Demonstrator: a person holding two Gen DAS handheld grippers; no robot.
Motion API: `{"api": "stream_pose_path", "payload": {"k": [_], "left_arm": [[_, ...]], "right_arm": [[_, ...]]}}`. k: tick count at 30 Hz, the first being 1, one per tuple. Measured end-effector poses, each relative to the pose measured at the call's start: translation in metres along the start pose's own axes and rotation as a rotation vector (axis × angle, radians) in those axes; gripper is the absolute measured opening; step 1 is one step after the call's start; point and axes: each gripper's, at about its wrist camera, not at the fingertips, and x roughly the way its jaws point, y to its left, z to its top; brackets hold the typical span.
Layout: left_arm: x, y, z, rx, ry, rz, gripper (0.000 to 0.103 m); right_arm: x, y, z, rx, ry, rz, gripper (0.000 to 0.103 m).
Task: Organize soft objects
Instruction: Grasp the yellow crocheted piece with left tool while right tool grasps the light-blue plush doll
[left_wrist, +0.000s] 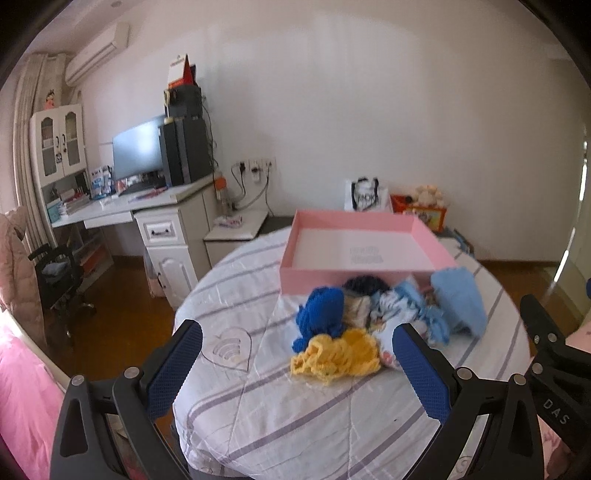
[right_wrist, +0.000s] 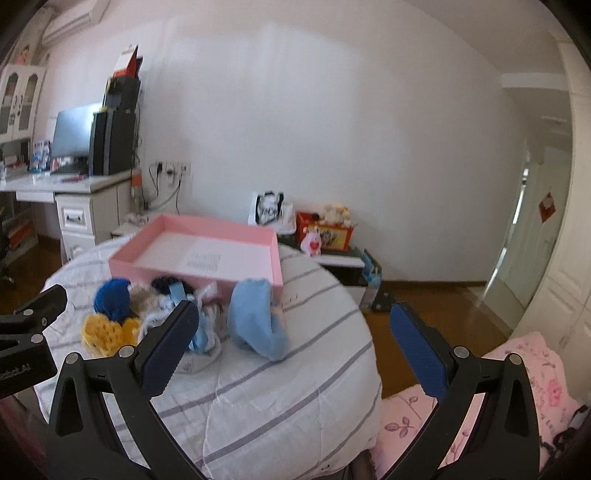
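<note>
Soft daylight from left; slight motion blur; fisheye bending, dark vignetted corners.

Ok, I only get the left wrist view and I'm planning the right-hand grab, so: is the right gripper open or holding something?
Observer: The right gripper is open, with nothing between its fingers.
Operator: What does it face?
Observer: The light blue knit, ahead, nearer its left finger than its right.
Operator: And past its right finger?
Observer: Wooden floor and pink floral bedding, not the striped quilt.
</note>
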Motion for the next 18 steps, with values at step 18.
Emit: {"api": "stream_pose_path", "payload": {"k": [18], "left_arm": [[0.081, -0.004, -0.005, 0.016, 0.154, -0.017, 0.102]], "right_arm": [[0.058, 0.016, -0.027, -0.020, 0.166, 0.008, 0.103]]}}
